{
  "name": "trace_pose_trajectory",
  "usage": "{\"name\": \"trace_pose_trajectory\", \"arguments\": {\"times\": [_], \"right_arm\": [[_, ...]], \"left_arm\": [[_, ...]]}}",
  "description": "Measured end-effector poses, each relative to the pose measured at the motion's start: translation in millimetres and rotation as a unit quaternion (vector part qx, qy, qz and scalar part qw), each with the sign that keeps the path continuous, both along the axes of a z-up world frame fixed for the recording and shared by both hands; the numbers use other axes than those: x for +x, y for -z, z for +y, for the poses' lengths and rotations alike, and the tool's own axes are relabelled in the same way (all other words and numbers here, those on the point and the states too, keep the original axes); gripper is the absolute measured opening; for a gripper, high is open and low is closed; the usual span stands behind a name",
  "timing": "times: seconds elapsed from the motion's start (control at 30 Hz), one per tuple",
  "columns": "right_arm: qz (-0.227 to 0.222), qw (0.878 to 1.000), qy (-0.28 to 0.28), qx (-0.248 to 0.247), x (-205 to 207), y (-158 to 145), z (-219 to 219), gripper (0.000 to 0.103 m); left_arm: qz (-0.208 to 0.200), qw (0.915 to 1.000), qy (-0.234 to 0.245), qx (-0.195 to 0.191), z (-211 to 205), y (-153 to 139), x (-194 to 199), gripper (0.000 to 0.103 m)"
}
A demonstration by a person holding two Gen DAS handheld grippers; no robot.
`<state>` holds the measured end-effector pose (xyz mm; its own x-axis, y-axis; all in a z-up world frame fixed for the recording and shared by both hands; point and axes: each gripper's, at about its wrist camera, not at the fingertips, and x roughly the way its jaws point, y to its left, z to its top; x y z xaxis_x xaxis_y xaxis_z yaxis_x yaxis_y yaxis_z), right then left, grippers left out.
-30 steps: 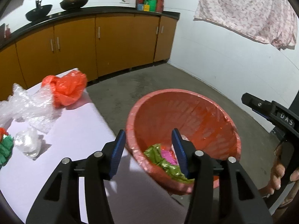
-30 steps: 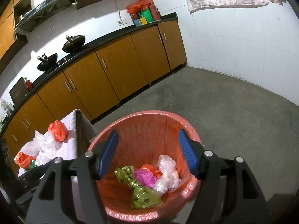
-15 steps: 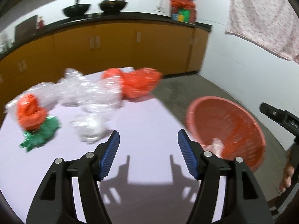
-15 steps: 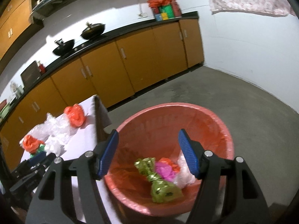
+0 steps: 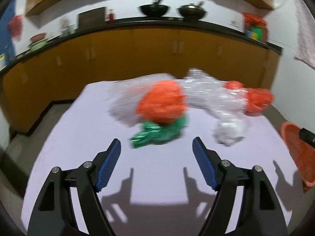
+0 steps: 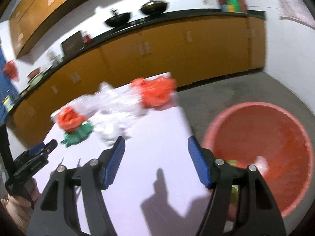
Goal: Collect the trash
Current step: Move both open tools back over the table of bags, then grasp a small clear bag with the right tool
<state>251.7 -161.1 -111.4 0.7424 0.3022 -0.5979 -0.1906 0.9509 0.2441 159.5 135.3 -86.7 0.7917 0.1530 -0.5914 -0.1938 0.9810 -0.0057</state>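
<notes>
Trash lies on the white table (image 5: 153, 179): an orange bag (image 5: 161, 102) on a green wrapper (image 5: 159, 130), clear plastic wrap (image 5: 208, 92), a small clear wad (image 5: 228, 131) and a second orange bag (image 5: 258, 98). My left gripper (image 5: 156, 153) is open and empty, just short of the green wrapper. My right gripper (image 6: 155, 153) is open and empty over the table's right part. The red bin (image 6: 261, 147) stands on the floor right of the table, with some trash inside. The left gripper shows in the right wrist view (image 6: 39, 151).
Orange kitchen cabinets (image 5: 153, 53) with a black counter run along the back, with two woks (image 5: 155, 9) on top. A patterned cloth (image 6: 295, 9) hangs on the right wall. Grey floor (image 6: 236, 90) surrounds the bin.
Both grippers have swung left from over the bin to the table. The trash pile now lies ahead of the left gripper; the bin has slid to the right edge.
</notes>
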Motion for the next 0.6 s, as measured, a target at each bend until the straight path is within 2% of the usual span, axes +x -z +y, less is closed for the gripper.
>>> {"name": "trace_pose_trajectory", "arguments": {"times": [0.17, 0.33, 0.47, 0.6], "right_arm": [[0.014, 0.999, -0.042, -0.007, 22.3, 9.0, 57.3, 0.065], [0.034, 0.997, -0.058, -0.032, 49.0, 28.0, 100.7, 0.065], [0.038, 0.996, -0.047, -0.066, 64.9, 40.4, 117.3, 0.065], [0.048, 0.996, -0.041, -0.059, 76.0, 45.5, 119.7, 0.065]], "left_arm": [[-0.002, 0.9993, -0.038, -0.002, 31.9, 1.6, -6.9, 0.079], [-0.010, 0.9983, -0.057, -0.005, 56.2, 2.8, -7.7, 0.083], [-0.015, 0.9977, -0.065, -0.003, 68.1, 3.7, -7.1, 0.085], [-0.019, 0.9976, -0.067, -0.003, 75.9, 4.8, -3.6, 0.086]]}}
